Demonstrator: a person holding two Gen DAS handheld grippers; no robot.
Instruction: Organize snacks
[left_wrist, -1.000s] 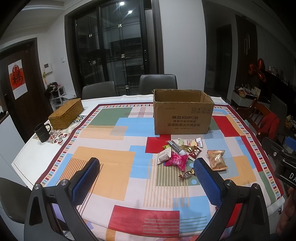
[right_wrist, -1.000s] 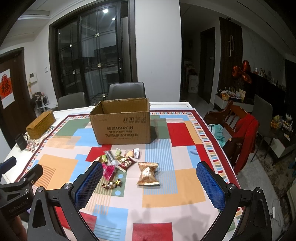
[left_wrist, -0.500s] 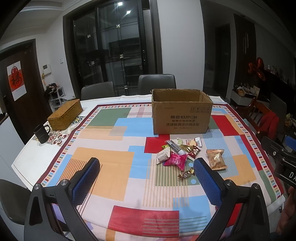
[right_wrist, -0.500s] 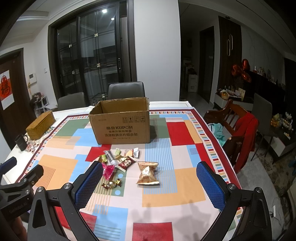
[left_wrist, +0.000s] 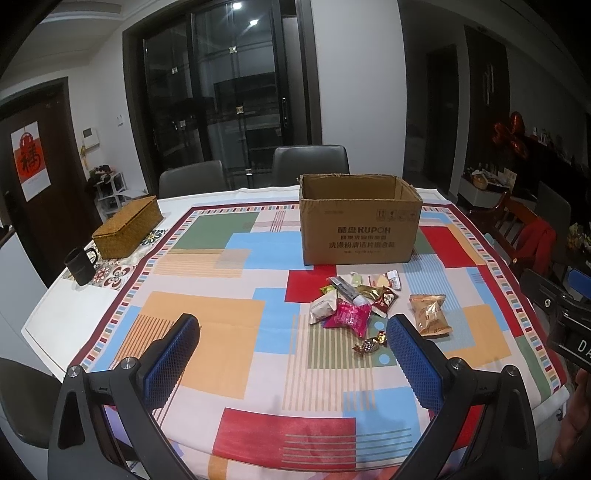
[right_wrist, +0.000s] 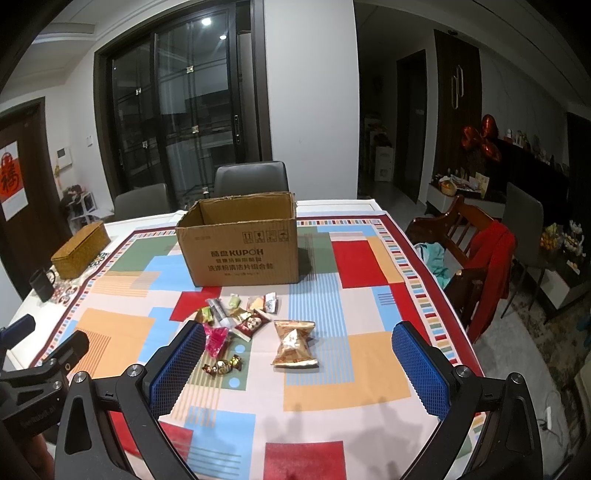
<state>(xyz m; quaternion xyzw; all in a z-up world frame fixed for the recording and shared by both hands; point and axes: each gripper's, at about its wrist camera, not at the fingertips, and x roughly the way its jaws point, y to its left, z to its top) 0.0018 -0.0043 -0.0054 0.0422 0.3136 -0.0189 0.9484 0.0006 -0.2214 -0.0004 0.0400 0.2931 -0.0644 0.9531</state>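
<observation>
An open cardboard box (left_wrist: 360, 229) (right_wrist: 242, 247) stands mid-table on a patterned tablecloth. In front of it lies a small pile of wrapped snacks (left_wrist: 354, 299) (right_wrist: 236, 317), with a pink packet (left_wrist: 351, 315) (right_wrist: 216, 338), a golden-brown packet (left_wrist: 430, 314) (right_wrist: 295, 343) to the right and a twisted candy (left_wrist: 369, 343) (right_wrist: 221, 365) nearest me. My left gripper (left_wrist: 293, 354) is open and empty, above the table short of the pile. My right gripper (right_wrist: 299, 365) is open and empty, with the golden-brown packet between its fingers in view.
A woven box (left_wrist: 127, 230) (right_wrist: 81, 249) and a black mug (left_wrist: 79, 266) (right_wrist: 42, 284) sit at the table's left edge. Grey chairs (left_wrist: 310, 164) stand behind the table. A wooden chair with red cloth (right_wrist: 480, 258) stands to the right.
Both grippers have drifted slightly; the views shift a little. Nothing on the table has moved and both stay open.
</observation>
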